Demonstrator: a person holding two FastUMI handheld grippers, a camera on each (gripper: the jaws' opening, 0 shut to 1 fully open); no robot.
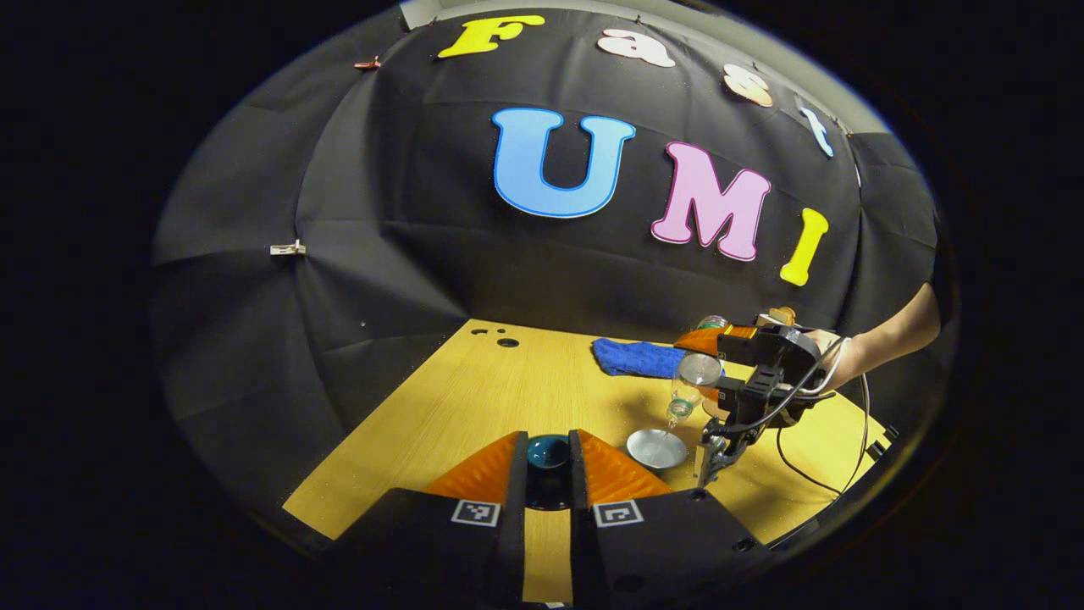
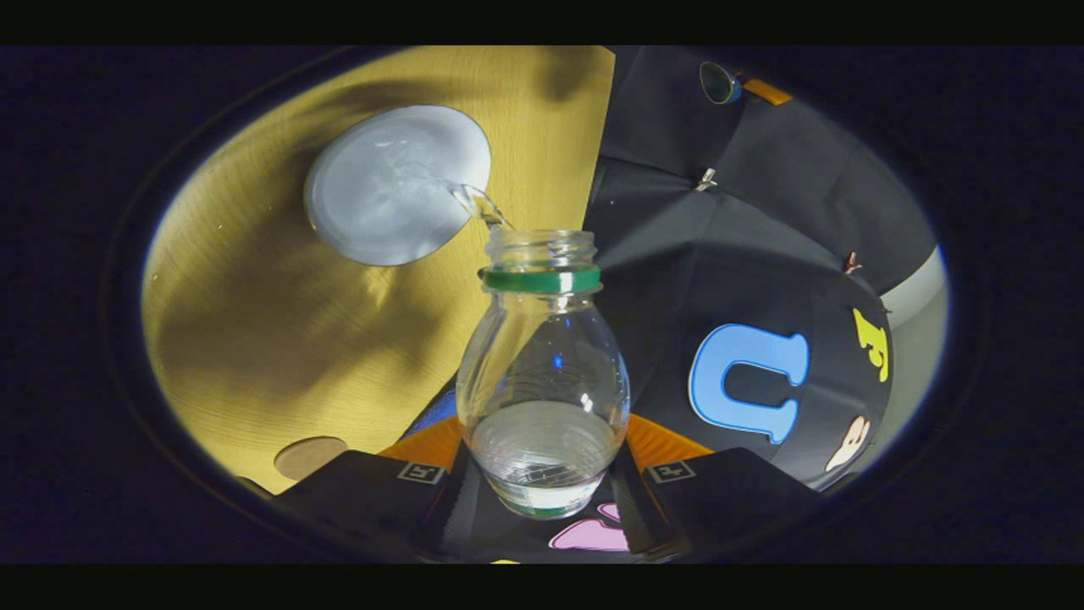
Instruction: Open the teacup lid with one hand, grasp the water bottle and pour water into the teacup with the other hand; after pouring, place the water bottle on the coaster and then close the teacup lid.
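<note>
Two grips carry the risk at this moment, and the nearer one is the left gripper [image 1: 548,440]. Its jaws are clamped on the dark lid [image 1: 548,454], which hangs above the table [image 1: 474,398]. The hold looks narrow, on a small rounded piece, so a slackened squeeze or a jolt would likely drop the lid onto the wood.

Just beyond, to the side, the open cup [image 1: 656,447] stands on the table. The bottle [image 1: 694,381] hangs tipped over it, neck down, in the right gripper [image 1: 720,440].

In the right gripper view, that gripper [image 2: 542,462] has its two fingers pressed on the bottle's [image 2: 542,381] lower body. A thin stream [image 2: 478,203] runs from the mouth into the cup [image 2: 396,182]. It lands close to the near rim rather than at the centre. A little more tilt, or a small drift of the hand, could send water over the edge. The cup looks well filled already, though the level is hard to read, so pouring on may overflow it.

Smooth wet glass held low may also twist or slip in the jaws as the bottle is righted.

Farther off, the coaster [image 2: 309,456] lies bare on the table. A blue cloth [image 1: 635,357] lies towards the back. The coaster is a small target, so a bottle set down off centre or aslant could tip.
</note>
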